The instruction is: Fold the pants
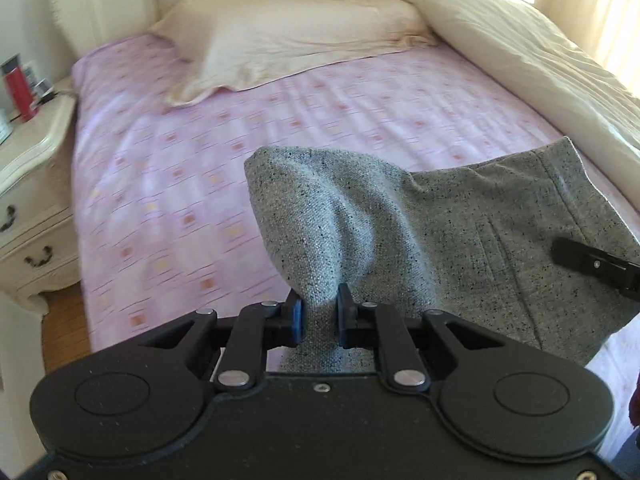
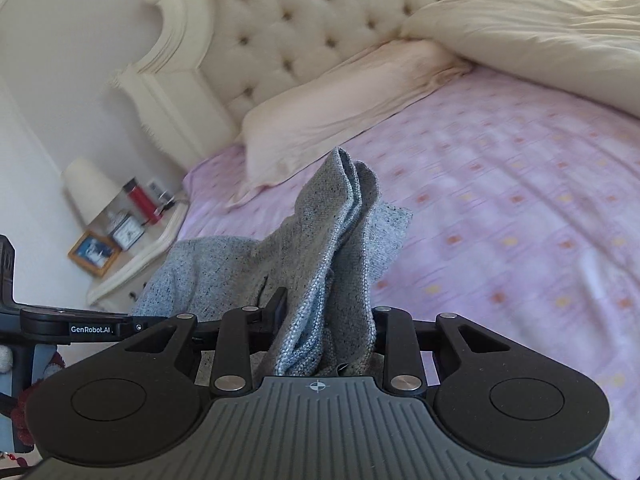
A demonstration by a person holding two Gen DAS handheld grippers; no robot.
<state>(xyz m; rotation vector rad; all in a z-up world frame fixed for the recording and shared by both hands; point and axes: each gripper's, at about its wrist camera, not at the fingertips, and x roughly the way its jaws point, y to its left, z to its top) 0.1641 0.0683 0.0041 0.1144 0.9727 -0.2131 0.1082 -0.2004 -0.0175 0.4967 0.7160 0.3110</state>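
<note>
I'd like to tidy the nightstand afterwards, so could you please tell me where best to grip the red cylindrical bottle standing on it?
Probably around the middle of the red cylindrical bottle, coming in level from the bed side: it stands upright on the cream nightstand, and small items crowd its far side.

Pants (image 1: pixel 420 240) are held above the bed (image 1: pixel 200 168); pillow (image 1: pixel 288 40) is set behind, duvet (image 1: pixel 520 52) right, nightstand (image 1: pixel 28 168) left.
</note>
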